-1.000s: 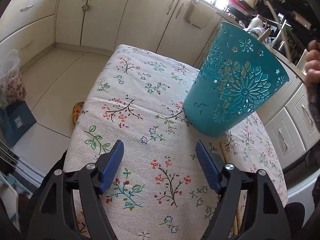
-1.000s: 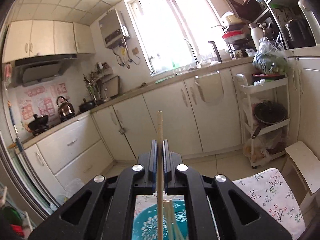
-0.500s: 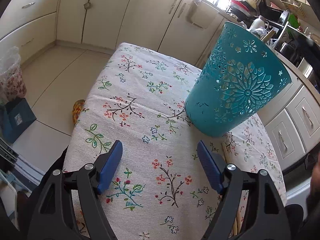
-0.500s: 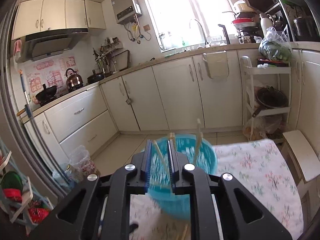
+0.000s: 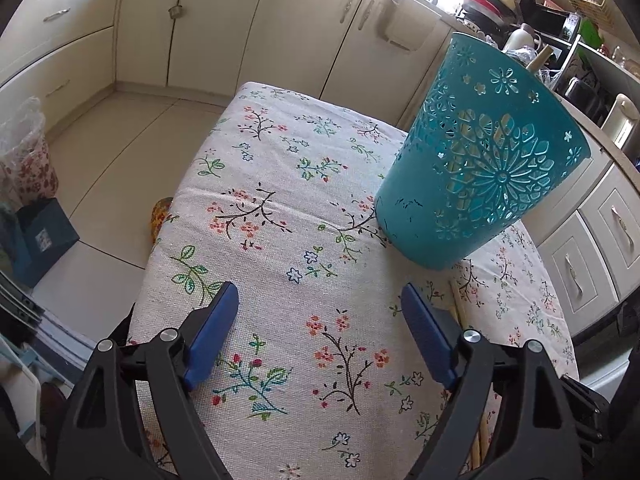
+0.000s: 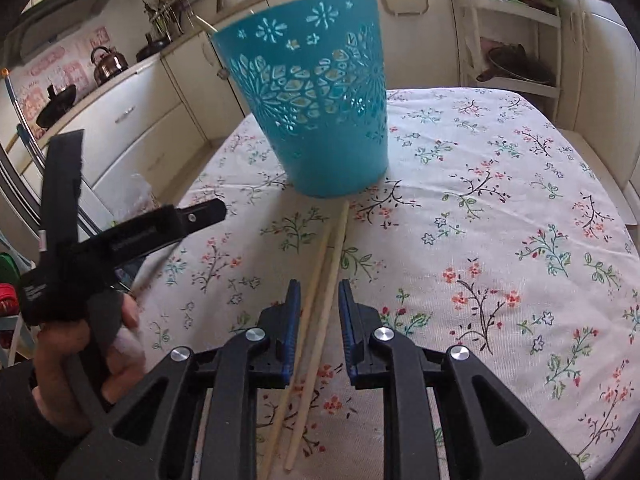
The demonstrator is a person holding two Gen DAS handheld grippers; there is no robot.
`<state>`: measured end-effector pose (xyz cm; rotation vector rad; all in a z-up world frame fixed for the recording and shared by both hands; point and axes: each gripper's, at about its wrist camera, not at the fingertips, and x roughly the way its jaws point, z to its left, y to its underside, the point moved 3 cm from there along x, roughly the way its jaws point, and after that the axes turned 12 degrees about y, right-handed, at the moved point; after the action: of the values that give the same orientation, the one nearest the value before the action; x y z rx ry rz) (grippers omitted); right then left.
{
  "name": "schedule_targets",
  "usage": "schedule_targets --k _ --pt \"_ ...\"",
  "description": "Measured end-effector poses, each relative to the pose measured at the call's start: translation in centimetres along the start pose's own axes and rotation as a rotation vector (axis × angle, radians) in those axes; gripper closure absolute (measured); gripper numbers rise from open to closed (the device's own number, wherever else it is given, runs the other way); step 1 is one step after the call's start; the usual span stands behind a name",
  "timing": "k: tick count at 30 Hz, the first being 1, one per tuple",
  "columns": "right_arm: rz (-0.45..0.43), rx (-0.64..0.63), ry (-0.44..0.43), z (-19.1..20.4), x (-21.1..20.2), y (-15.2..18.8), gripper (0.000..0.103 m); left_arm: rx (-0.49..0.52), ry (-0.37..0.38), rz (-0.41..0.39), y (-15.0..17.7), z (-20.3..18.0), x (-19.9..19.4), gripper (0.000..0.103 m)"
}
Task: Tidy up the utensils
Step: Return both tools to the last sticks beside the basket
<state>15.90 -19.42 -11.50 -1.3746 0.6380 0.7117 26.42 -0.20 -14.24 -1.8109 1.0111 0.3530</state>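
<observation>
A teal cut-out basket point(image 5: 480, 160) point(image 6: 316, 112) stands on the floral tablecloth point(image 5: 280, 200), with chopstick tips point(image 6: 204, 24) poking above its rim. Two wooden chopsticks point(image 6: 332, 248) lie side by side on the cloth in front of the basket. My right gripper point(image 6: 319, 286) hangs low over them. Its jaws are opening and both sticks pass between the blue pads without being pressed. My left gripper point(image 5: 319, 296) hovers over bare cloth left of the basket, jaws opening wide with nothing between them. Those chopsticks point(image 5: 456, 308) show beside its right finger.
A person's hand point(image 6: 128, 312) holds the left gripper's black body at the right wrist view's left edge. Cabinets ring the table, and a white shelf rack point(image 6: 512, 40) stands behind it. A plastic bag point(image 5: 24, 160) and a blue box point(image 5: 40, 232) sit on the floor.
My right gripper let a chopstick go over the basket, then tipped down and sank to the table, jaws parted around two lying chopsticks. The left gripper's jaws widened a little.
</observation>
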Motion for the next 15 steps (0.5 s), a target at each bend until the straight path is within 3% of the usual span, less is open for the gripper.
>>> schedule_targets --k 4,7,11,15 --pt "0.056 -0.017 0.033 0.4 2.0 -0.2 0.083 0.013 -0.01 0.009 0.0 -0.3 0.2 0.021" --pt "0.046 -0.037 0.047 0.4 2.3 -0.2 0.083 0.008 -0.003 0.006 0.0 -0.2 0.1 0.021" --pt "0.056 -0.057 0.063 -0.1 1.8 0.4 0.096 0.008 -0.002 0.007 0.0 -0.2 0.1 0.021" --pt "0.087 -0.021 0.044 -1.3 0.7 1.6 0.096 0.007 0.0 0.006 0.0 -0.2 0.1 0.021"
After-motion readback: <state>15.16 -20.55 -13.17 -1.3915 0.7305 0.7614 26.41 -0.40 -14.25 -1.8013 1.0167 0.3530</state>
